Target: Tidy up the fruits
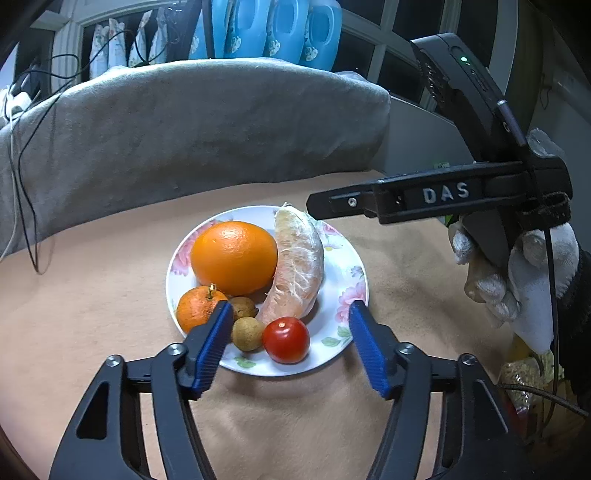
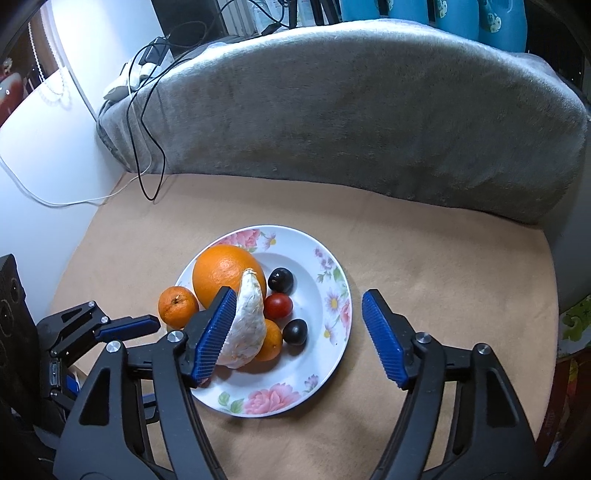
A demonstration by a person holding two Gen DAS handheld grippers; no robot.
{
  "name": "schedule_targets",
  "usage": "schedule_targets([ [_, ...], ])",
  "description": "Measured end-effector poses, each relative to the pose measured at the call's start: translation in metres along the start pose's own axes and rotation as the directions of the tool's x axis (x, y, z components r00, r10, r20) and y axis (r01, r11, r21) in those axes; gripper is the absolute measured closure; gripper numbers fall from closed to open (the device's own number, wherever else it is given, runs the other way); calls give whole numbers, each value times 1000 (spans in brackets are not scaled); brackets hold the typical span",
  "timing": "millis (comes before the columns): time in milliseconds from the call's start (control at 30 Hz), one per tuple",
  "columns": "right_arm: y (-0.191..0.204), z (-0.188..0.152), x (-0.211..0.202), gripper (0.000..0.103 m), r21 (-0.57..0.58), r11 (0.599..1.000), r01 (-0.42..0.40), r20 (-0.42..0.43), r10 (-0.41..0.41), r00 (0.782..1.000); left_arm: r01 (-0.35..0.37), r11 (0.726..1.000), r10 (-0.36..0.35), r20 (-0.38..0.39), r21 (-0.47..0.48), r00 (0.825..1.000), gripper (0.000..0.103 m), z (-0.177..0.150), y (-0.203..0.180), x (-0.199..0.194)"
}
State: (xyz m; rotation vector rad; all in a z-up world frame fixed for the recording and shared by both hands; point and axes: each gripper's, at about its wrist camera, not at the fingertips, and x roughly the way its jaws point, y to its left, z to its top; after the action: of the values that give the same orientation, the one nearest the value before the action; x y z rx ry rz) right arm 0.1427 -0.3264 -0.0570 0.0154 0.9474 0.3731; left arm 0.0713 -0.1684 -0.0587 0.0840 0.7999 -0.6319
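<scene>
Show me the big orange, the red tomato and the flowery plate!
big orange (image 1: 233, 256), left wrist view, middle of its peel
red tomato (image 1: 286, 339), left wrist view, its shiny front
flowery plate (image 2: 334, 302), right wrist view, right rim

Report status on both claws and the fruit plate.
Left claw open, empty. Right claw open, empty. Fruit piled on floral plate: big orange, peeled pomelo segment, tomato. Nothing obstructing.

Grey blanket (image 2: 369, 110); tan tabletop (image 2: 443, 277); blue jugs (image 1: 280, 29)

Grey blanket (image 2: 369, 122) behind, blue jugs (image 1: 280, 29) above, black cables (image 2: 147, 110) at left.
</scene>
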Motion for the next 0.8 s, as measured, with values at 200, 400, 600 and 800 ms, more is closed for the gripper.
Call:
schedule_targets([
  [200,11,-4,-6,20,-27,999,22,15,-21,1000,-16,1000,16,-12,-5,1000,30,0,0,-1],
  [400,12,-12,-12,11,-14,1000,24,30,-23,999,-35,999,35,-17,-16,999,25,-3,4,-4],
  [600,15,-20,-21,11,-6,999,31,52,-31,998,-55,998,54,-18,-32,998,25,-7,10,-11],
  [800,27,-31,-26,11,-16,996,86,68,-84,994,-68,996,67,-23,-54,997,25,-14,18,-19],
])
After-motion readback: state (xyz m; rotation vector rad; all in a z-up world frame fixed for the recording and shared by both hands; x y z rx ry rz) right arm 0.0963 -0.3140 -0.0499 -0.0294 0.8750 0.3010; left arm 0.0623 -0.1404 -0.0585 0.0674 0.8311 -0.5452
